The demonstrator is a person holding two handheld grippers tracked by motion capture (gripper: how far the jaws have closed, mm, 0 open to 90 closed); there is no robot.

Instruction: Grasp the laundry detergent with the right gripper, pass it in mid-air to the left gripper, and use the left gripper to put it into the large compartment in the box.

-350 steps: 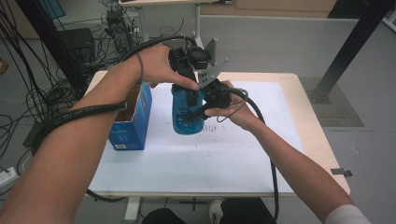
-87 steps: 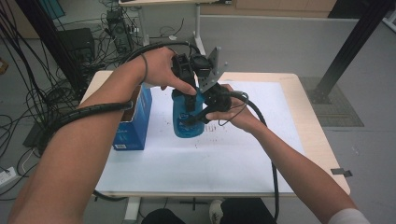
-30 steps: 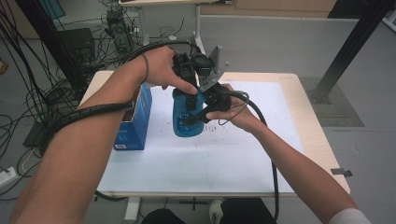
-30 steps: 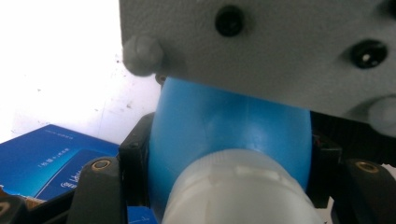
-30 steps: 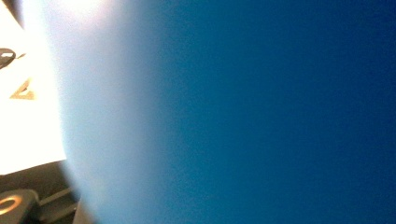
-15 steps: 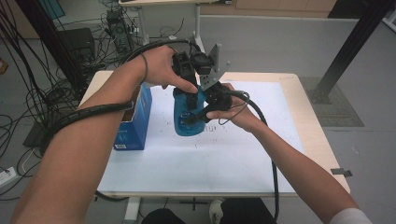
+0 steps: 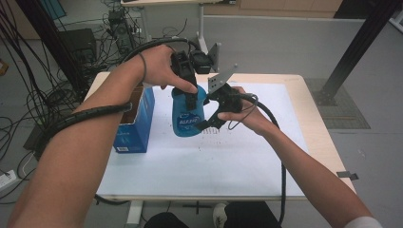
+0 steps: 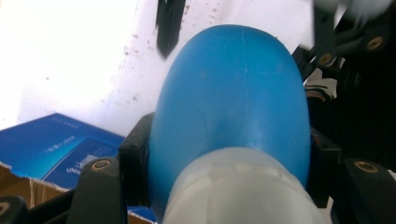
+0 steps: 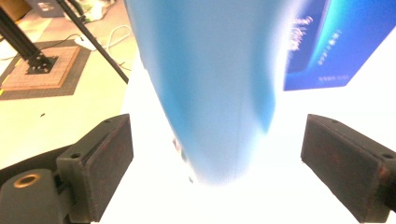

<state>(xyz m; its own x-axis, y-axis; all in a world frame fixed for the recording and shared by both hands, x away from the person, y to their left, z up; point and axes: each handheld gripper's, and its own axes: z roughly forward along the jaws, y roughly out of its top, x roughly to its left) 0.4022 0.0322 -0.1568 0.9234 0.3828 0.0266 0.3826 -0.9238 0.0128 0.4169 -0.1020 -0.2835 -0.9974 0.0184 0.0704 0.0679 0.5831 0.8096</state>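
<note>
Above the white table [image 7: 247,156] our left gripper [image 7: 189,85] clamps the blue plastic bottle [image 7: 187,116], its cap end cut off; our right gripper [image 7: 209,118], jaws just widening, straddles it untouched, beside a blue carton [image 7: 135,123].

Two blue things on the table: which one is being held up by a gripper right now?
The blue bottle, clamped near its top by the left gripper. The blue box stands untouched on the table beside it, top flaps open.
</note>
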